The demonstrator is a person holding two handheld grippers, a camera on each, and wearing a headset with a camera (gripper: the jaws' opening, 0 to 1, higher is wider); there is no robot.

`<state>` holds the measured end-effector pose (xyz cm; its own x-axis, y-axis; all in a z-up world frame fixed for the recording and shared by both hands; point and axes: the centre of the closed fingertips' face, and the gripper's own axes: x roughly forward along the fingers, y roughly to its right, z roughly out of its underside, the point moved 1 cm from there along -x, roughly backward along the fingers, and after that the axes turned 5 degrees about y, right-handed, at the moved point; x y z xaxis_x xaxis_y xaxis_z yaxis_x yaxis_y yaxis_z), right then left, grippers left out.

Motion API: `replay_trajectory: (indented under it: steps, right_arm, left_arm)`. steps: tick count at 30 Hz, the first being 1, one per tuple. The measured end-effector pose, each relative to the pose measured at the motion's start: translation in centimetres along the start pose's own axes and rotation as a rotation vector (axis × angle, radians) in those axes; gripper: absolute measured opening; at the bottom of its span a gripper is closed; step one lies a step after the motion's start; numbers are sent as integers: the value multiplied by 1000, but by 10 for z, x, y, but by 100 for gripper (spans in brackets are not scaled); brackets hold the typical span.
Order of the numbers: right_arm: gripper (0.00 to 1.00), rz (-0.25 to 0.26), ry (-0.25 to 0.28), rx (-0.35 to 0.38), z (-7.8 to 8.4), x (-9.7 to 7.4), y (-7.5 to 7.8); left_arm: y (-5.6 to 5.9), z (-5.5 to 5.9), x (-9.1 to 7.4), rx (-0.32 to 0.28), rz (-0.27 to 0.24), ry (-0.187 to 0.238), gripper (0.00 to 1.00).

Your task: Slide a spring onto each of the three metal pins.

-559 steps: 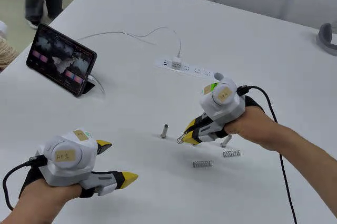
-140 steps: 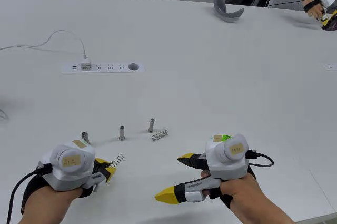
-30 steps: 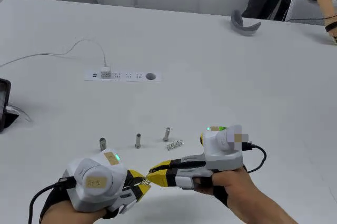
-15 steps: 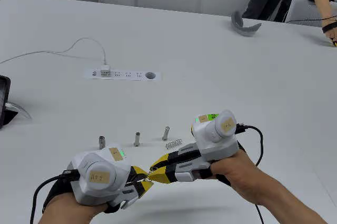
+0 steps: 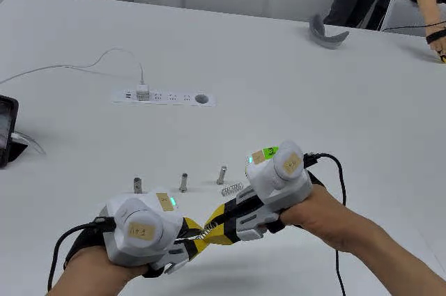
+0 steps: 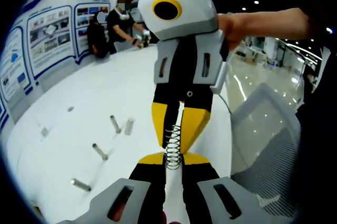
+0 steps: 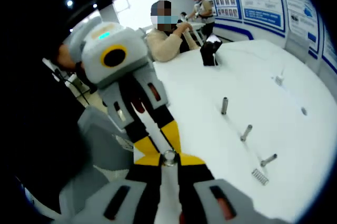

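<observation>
– Since a few seconds back, when they sat well apart, I've brought the right gripper [image 7: 168, 162] across until it meets the left gripper [image 6: 172, 159] tip to tip.
– What's between them?
– One spring [image 6: 172, 145]. The left gripper is closed down to a sliver on its near end, and the right gripper is pinched just as tight on the far end. The coil bridges the small gap between the yellow tips.
– Why both?
– It looks like a handover to me. That thin wire coil is bouncy and slick, so I'd want a square hold before aiming its open end at a pin.
– And the pins?
– Three pins [image 5: 183, 182], short dull-grey metal posts, stand upright in a row on the smooth white desk [image 5: 313, 101]. They are ahead of both grippers' tips and apart from them. A loose spring [image 5: 231, 189] lies on its side just beside the pin nearest the right gripper.
– Any pin loaded?
– The one out on the left gripper's side is too small to tell. The other two look bare.
</observation>
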<state>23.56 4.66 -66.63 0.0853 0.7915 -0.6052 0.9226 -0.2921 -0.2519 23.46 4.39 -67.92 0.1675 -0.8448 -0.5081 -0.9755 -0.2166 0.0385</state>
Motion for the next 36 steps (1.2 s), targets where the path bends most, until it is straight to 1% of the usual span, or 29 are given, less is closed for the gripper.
replay_trajectory:
  steps: [2, 4, 7, 15, 17, 20, 23, 25, 28, 30, 36]
  right_arm:
    - [12, -3, -4, -5, 1, 1, -1]
    - [12, -1, -8, -11, 1, 2, -3]
    - [12, -3, -14, -13, 1, 3, -3]
    - [12, -7, -7, -9, -2, 8, -3]
    - [12, -7, -7, -9, -3, 8, -3]
    - [12, -5, -4, -8, -4, 10, -2]
    - [12, -6, -2, -6, -4, 10, -1]
    - [12, 2, -6, -4, -3, 10, 2]
    - [12, 9, 1, 3, -3, 9, 4]
    - [12, 12, 8, 7, -3, 8, 5]
    - [12, 21, 7, 13, 0, 7, 7]
  left_arm:
    - [1, 1, 0, -4, 10, -6, 10]
    - [2, 2, 0, 5, 10, -13, 10]
    - [3, 4, -1, -7, 7, -15, 10]
    - [-1, 7, -7, -60, -16, 12, 11]
    - [-3, 8, -9, -85, -23, 20, 11]
    - [-5, 10, -11, -94, -32, 22, 12]
    - [-6, 13, -14, -105, -45, 20, 13]
    - [-7, 16, -16, -116, -54, 22, 13]
    - [-9, 19, -19, -153, -61, 35, 16]
    - [-11, 22, -22, -160, -71, 34, 17]
    - [-19, 31, -30, -190, -109, 36, 19]
